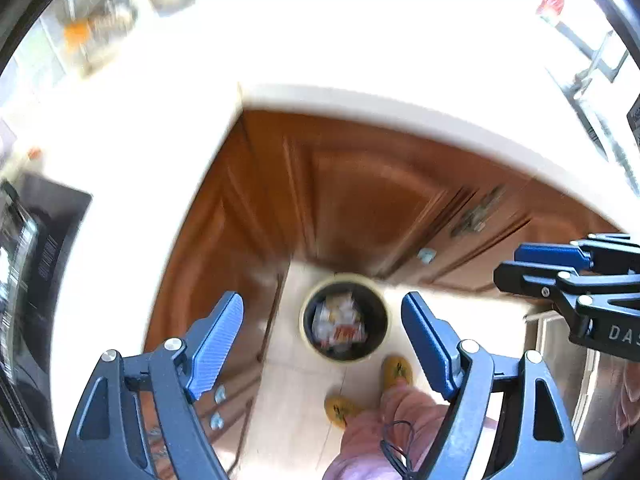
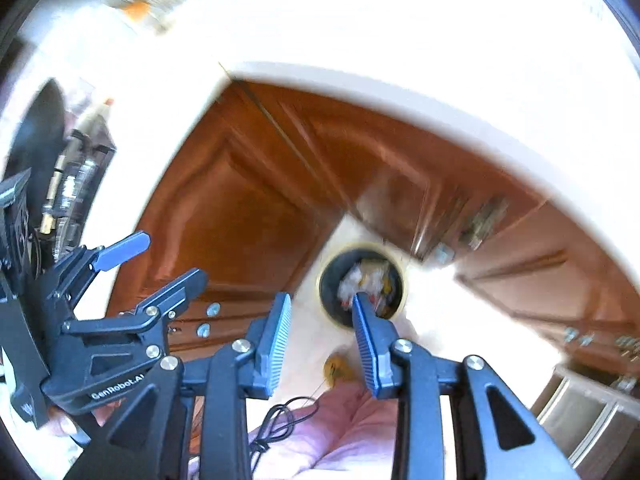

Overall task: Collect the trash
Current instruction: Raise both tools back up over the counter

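A round bin (image 1: 309, 312) with a cream rim and dark inside stands on the pale floor far below, at the cabinet corner. Crumpled wrappers and paper (image 1: 340, 324) lie in it. My left gripper (image 1: 322, 298) hangs high above the bin, open wide, with nothing between its blue pads. In the right wrist view the same bin (image 2: 332, 280) and its trash (image 2: 366, 276) show just past my right gripper (image 2: 321, 296), whose jaws stand apart and empty. Each gripper sees the other: the right gripper (image 1: 508, 264) at the left view's right edge, the left gripper (image 2: 174, 256) at the right view's left.
Brown wooden cabinet doors (image 1: 360, 192) run under a bright white counter (image 1: 320, 40). The person's pink trouser legs (image 1: 384, 432) and yellow slippers (image 1: 398, 370) are near the bin. A thin black cable (image 2: 280, 420) dangles. A steel appliance front (image 1: 600, 400) is at the right.
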